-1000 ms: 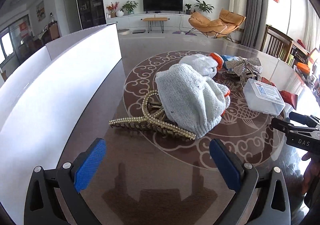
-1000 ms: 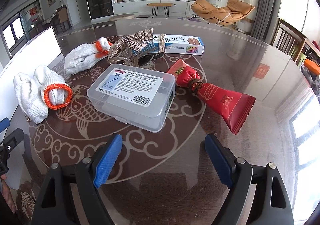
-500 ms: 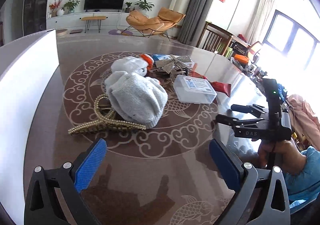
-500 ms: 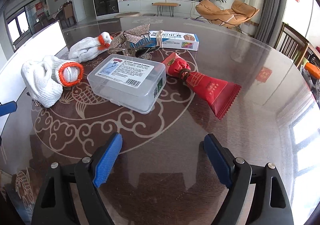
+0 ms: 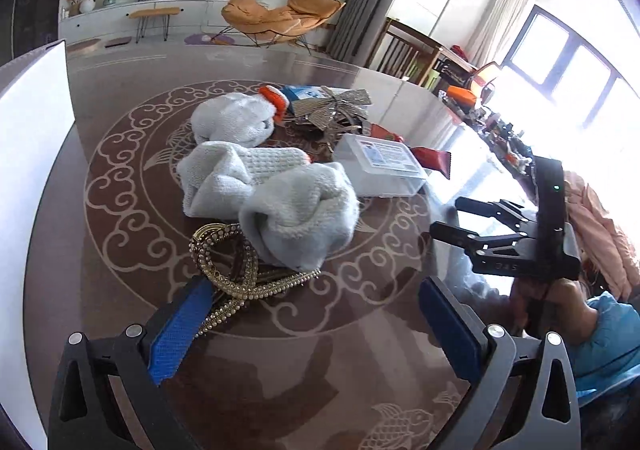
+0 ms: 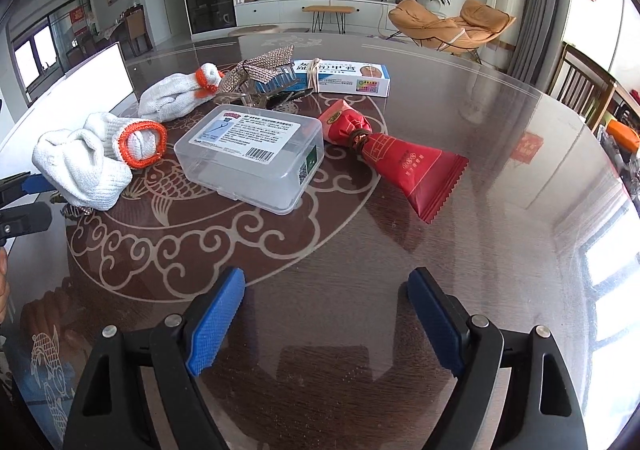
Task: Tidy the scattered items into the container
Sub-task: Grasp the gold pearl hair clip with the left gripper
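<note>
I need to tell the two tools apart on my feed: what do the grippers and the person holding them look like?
Both look alike. The left gripper and right gripper have black frames with triangular cut-outs, silver screws and textured blue pads. Seen from the left wrist camera, the right gripper carries white lettering, too small to read, and a small green light. The right hand is bare, beside a light blue sleeve. No cables are visible.

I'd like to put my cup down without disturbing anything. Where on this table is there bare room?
Bare tabletop lies right of the red packet, out to the rim, and in front of the clear plastic box, toward the right gripper. It is crowded around the middle: white gloves, gold hair claw, glittery bow clip and blue-and-white carton sit close together.
</note>
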Tool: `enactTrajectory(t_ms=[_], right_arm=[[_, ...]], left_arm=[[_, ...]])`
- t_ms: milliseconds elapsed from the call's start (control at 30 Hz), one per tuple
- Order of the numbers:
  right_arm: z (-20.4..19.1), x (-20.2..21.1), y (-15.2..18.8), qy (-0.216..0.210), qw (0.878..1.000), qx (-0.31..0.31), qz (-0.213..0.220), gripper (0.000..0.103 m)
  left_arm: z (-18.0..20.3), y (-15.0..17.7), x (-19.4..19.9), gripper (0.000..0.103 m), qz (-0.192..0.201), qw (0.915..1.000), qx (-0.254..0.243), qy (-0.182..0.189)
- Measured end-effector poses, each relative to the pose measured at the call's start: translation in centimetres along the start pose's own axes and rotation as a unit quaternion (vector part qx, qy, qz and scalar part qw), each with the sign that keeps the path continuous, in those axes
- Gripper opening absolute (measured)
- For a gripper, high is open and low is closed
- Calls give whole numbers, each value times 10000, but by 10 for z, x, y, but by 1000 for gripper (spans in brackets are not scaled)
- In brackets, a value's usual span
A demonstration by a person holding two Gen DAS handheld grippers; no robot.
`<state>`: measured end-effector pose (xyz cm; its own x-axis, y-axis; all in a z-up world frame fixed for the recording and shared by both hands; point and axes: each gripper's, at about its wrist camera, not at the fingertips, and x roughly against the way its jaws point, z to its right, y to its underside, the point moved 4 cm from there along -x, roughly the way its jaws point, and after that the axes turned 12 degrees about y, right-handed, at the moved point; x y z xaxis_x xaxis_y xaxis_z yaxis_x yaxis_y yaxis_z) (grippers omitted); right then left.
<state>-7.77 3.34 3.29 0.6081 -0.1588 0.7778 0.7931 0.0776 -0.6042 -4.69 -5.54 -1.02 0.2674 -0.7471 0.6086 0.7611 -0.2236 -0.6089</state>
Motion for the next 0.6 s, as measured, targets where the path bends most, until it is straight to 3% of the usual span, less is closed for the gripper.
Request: enactTrajectory(t_ms=[33, 167, 300, 433, 600], right_arm=[[0, 0, 0, -4, 10000, -4, 0, 85], [-1, 0, 1, -5, 10000, -6, -1, 85], [-1, 0, 1, -2, 10000, -7, 0, 85], [-1, -1, 2, -1, 10000, -8, 0, 85], [-1, -1, 2, 1, 10000, -10, 2, 85]], left_arm=[[10, 5, 6, 103, 43, 9999, -90, 92], [15, 11, 13, 103, 16, 9955, -384, -865], [-10, 7, -7, 103, -415, 9850, -614, -1560], [-30, 8, -30, 103, -910, 9778, -764, -1727], [-32, 5, -33, 103, -754, 9806, -1028, -1490]])
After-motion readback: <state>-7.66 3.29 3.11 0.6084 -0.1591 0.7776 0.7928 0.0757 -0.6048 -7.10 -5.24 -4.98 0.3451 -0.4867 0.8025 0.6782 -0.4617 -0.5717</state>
